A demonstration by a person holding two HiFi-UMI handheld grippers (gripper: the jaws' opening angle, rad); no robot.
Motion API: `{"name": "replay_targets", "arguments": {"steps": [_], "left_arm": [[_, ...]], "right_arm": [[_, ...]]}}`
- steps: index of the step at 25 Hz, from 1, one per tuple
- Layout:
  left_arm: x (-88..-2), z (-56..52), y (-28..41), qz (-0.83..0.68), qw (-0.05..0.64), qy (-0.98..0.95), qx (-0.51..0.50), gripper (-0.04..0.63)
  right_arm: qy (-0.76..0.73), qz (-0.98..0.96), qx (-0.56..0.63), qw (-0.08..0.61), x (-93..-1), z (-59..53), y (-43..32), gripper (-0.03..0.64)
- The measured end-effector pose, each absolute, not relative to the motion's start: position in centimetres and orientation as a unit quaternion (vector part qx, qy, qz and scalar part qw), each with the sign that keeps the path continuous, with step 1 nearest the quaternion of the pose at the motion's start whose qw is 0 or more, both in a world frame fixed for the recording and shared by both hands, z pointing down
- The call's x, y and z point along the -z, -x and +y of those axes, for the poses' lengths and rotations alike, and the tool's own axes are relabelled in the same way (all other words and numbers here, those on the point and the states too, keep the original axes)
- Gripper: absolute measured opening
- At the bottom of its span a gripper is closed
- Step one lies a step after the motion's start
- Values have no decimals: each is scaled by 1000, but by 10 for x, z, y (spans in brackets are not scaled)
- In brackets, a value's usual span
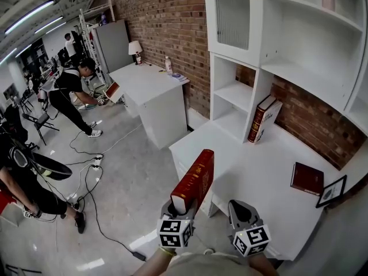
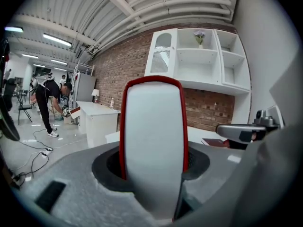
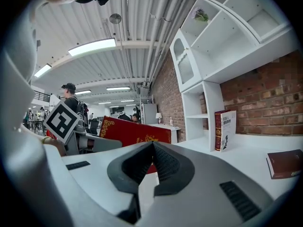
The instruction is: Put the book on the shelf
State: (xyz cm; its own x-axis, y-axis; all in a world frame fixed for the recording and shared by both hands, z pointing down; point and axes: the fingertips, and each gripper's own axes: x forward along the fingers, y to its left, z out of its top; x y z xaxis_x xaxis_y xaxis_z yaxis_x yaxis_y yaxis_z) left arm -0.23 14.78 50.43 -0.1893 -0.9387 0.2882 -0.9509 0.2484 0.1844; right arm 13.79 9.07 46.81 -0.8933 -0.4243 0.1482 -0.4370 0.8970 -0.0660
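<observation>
Glossy red book (image 1: 195,180), seemingly matt white desk (image 1: 253,171)

Books: three — red book (image 1: 195,180), leaning book (image 1: 264,118), flat book (image 1: 307,178); picture frame (image 1: 332,191): one.

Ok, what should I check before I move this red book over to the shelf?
1. The left gripper is shut on the red book: ok.
2. The right gripper has its jaws together, holding nothing: ok.
3. The shelf has bare compartments left of the leaning book: ok.
4. The flat book on the desk lies right of the path: ok.
5. Grip firm enough: cannot tell.
</observation>
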Motion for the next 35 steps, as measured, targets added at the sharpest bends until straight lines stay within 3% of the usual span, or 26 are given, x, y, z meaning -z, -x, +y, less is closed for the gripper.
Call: {"name": "replay_targets", "arguments": {"steps": [20,35], "left_arm": [[-503,120,-3,-770,177,-613,-16,235],[-498,70,54,-765,169,-622,-18,235]], "right_arm": [[-225,-970,-56,74,-472,67,-151,6],[-241,-966,-55,76,-474,14,-104,6]]}}
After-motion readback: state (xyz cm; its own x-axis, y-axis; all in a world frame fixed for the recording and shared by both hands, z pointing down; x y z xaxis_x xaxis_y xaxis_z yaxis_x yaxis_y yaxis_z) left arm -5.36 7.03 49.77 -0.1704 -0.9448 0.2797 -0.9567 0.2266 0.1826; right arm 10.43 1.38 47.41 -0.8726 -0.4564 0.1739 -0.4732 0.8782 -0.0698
